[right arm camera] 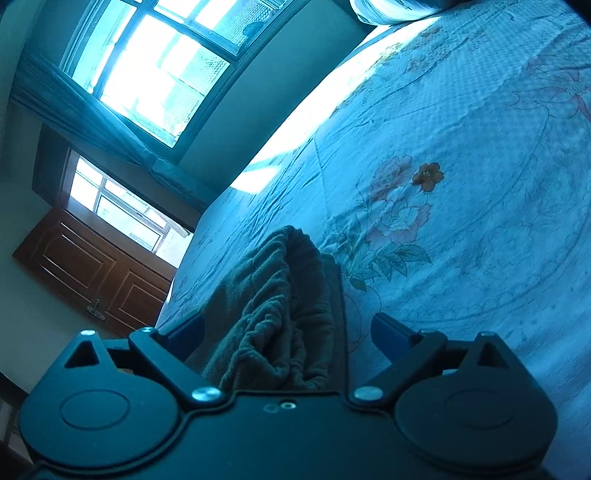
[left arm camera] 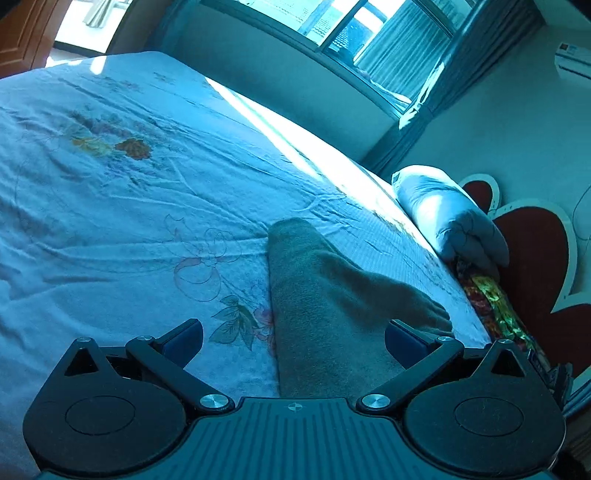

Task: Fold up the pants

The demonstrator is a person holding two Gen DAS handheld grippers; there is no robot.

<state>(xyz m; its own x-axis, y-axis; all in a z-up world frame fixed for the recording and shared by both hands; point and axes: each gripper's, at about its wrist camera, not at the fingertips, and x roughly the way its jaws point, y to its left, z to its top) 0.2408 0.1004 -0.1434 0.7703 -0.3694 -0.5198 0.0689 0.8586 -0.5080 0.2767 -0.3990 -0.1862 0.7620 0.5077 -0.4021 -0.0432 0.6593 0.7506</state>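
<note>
Left wrist view: your left gripper (left arm camera: 293, 341) is spread wide over the grey-green pants (left arm camera: 325, 306), which lie on the floral bedsheet (left arm camera: 122, 206) near the bed's pillow (left arm camera: 448, 216) edge. Window (left arm camera: 373, 33), curtain (left arm camera: 432, 99), wall air conditioner (left arm camera: 574, 61); its label unreadable. Right wrist view: your right gripper (right arm camera: 288, 334) gapes around the bunched waistband (right arm camera: 295, 280); wooden door (right arm camera: 92, 273).

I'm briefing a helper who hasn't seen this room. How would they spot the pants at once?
Look at the big bed under its pale floral sheet. The pants lie near the pillow end, one long strip. They are the only plain grey-green fleecy fabric on the flowered sheet.
</note>
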